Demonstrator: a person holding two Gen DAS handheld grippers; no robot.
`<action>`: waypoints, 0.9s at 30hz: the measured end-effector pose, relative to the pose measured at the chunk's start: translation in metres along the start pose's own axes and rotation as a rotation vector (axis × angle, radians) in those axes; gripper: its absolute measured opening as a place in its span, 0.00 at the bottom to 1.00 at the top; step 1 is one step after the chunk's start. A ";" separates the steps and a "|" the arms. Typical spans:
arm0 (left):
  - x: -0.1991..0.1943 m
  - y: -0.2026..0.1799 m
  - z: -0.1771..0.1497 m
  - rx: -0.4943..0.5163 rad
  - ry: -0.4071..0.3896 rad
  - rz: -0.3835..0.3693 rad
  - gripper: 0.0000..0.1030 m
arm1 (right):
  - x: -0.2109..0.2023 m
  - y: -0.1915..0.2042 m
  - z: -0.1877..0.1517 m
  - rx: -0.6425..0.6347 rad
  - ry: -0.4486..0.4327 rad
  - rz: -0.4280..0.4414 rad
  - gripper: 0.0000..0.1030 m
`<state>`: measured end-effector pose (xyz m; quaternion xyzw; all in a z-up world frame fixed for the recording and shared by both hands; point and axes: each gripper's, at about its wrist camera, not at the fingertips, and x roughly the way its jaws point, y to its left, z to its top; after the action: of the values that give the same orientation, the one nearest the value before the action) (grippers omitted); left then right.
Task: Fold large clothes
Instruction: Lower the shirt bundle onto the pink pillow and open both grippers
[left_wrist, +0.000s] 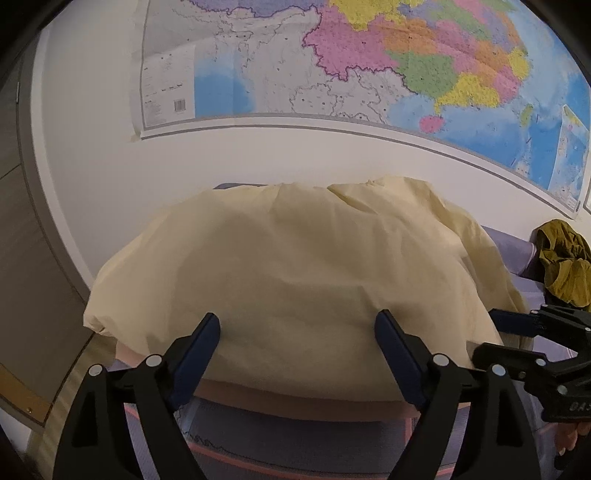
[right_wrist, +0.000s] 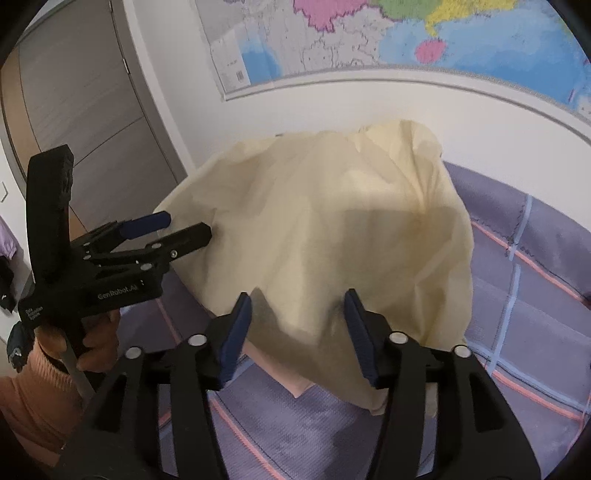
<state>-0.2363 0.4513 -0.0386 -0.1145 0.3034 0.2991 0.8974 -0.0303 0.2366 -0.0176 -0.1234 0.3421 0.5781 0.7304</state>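
Note:
A large pale yellow garment (left_wrist: 295, 273) lies spread over a purple checked bed cover (right_wrist: 524, 302), with a pink layer (right_wrist: 295, 384) showing under its near edge. It also shows in the right wrist view (right_wrist: 332, 236). My left gripper (left_wrist: 297, 325) is open, its fingers above the garment's near edge and holding nothing. It also shows in the right wrist view (right_wrist: 184, 227) at the garment's left edge. My right gripper (right_wrist: 297, 308) is open over the near edge, empty. It shows at the right in the left wrist view (left_wrist: 524, 328).
A crumpled olive-green garment (left_wrist: 565, 266) lies on the bed at the far right. A big coloured wall map (left_wrist: 369, 66) hangs behind the bed. A grey wooden door (right_wrist: 81, 110) stands to the left. The bed cover extends right and toward me.

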 end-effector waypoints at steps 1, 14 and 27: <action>-0.004 -0.002 0.001 -0.003 -0.004 0.005 0.83 | -0.002 0.001 0.000 -0.002 -0.005 -0.004 0.56; -0.047 -0.022 0.001 -0.009 -0.074 0.108 0.93 | -0.035 0.007 -0.008 0.013 -0.086 -0.039 0.70; -0.075 -0.035 -0.013 -0.042 -0.078 0.166 0.93 | -0.058 0.015 -0.022 0.014 -0.140 -0.064 0.85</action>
<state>-0.2687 0.3831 -0.0017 -0.0960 0.2703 0.3832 0.8780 -0.0575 0.1841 0.0070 -0.0884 0.2901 0.5592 0.7716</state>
